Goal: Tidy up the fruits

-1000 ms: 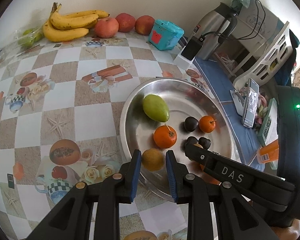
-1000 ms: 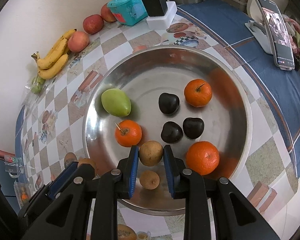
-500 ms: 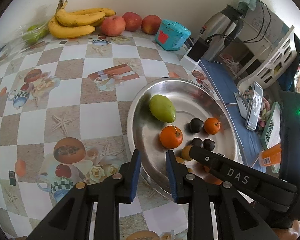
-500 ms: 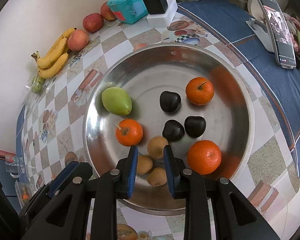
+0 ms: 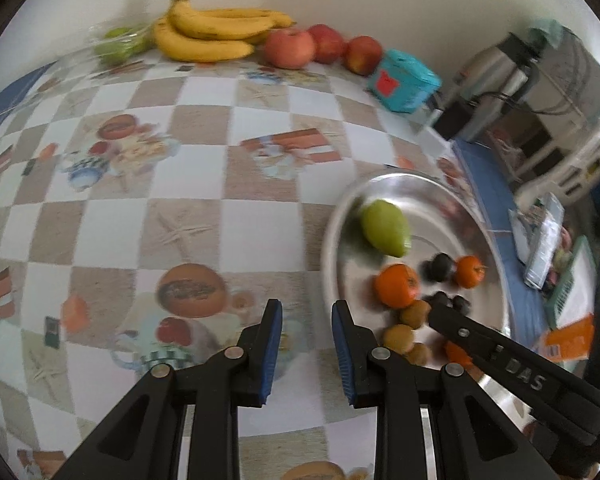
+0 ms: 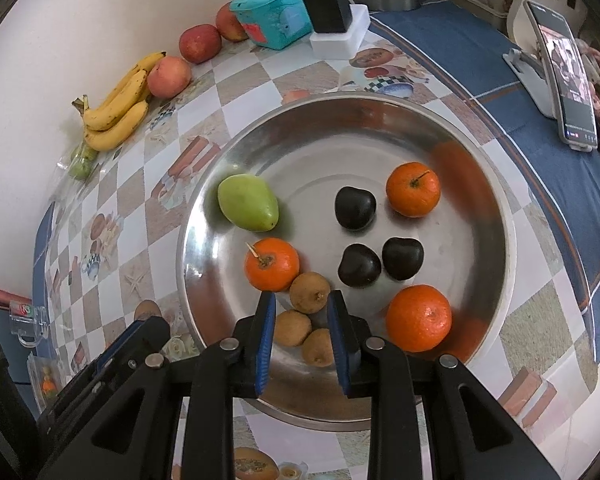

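Swung off the steel tray (image 5: pixel 332 240), the left gripper (image 5: pixel 306 344) is now held closed and empty over the tablecloth, while the right gripper (image 6: pixel 302 336), closed and empty, is poised over three brown fruits (image 6: pixel 310 292) in the tray. Oranges (image 6: pixel 413 189), dark fruits (image 6: pixel 355 208) and a green mango (image 6: pixel 248 202) are already gathered there; bananas (image 6: pixel 116 108) and apples (image 6: pixel 169 77) are apparently left by the wall.

Both views look steeply down, the right wrist close above the steel tray (image 6: pixel 504 240), the left wrist beside the tray, over the tablecloth (image 5: pixel 188 208). Both show the tray.

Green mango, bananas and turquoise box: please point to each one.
Green mango (image 6: pixel 248 201), right wrist view, middle of its skin.
Bananas (image 5: pixel 216 34), left wrist view, middle of the bunch.
Turquoise box (image 6: pixel 274 16), right wrist view, front wall.
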